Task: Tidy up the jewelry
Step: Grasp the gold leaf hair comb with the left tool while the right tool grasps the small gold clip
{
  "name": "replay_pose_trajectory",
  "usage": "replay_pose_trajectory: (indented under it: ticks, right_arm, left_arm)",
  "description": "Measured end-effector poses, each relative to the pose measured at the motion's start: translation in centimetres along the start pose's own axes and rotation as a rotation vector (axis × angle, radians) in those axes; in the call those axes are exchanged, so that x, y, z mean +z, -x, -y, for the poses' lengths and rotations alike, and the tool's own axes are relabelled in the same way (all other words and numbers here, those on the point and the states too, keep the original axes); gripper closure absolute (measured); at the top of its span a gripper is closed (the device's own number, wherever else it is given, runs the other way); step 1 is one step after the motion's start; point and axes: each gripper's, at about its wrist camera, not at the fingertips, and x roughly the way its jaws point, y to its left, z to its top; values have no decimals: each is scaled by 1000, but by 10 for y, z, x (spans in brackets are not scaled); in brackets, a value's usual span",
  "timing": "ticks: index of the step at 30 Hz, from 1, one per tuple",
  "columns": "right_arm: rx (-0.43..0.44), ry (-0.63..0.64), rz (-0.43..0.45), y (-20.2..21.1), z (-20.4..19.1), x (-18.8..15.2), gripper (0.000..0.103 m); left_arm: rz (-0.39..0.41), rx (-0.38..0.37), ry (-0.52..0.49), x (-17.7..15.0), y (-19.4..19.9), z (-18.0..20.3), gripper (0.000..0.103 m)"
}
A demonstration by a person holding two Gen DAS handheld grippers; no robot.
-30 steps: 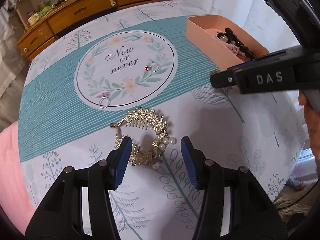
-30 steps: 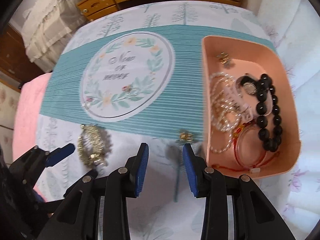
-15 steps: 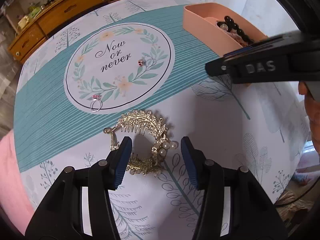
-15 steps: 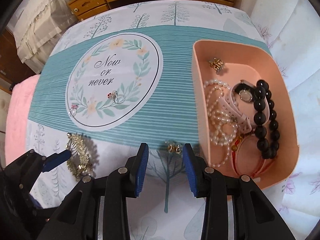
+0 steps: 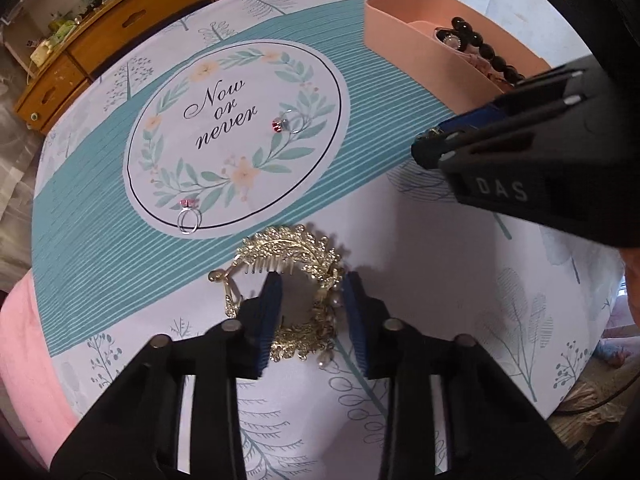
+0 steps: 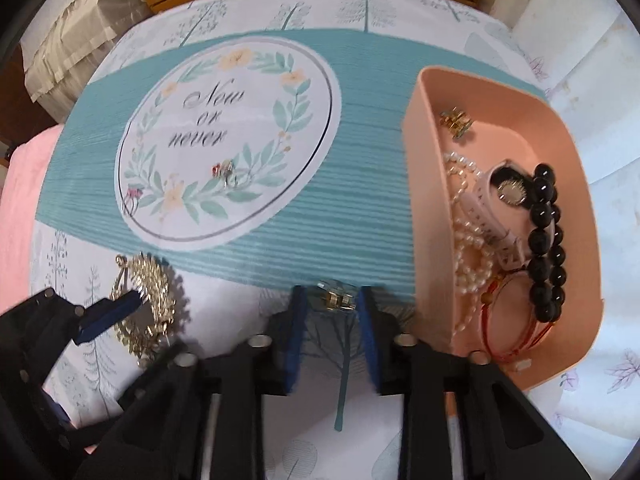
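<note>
Both grippers have dropped onto the worktop, jaws closing: left gripper around the gold comb, right gripper around a small clip beside the tray. Neither grips yet; lifts come next.

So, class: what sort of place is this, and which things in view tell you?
Probably a bedroom at home: a wooden chest of drawers stands behind a printed cloth spread like a bedcover, with a pink blanket at its edge and a frilled curtain nearby.
</note>
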Motion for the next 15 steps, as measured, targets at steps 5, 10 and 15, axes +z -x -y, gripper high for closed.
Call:
replay_pose_trajectory:
  ticks: [5,10,15]
  right_arm:
    - [23,15,13,1,0,-2,82]
    - [93,-3,34,12,11,-8,82]
    - [130,15,100,39,14,-16,82]
  left_arm:
    - [3,-21,57,1,1,-9,85]
    - [15,-53,126,4,12,-21,91]
    - [54,-70,155,11,35,-26,91]
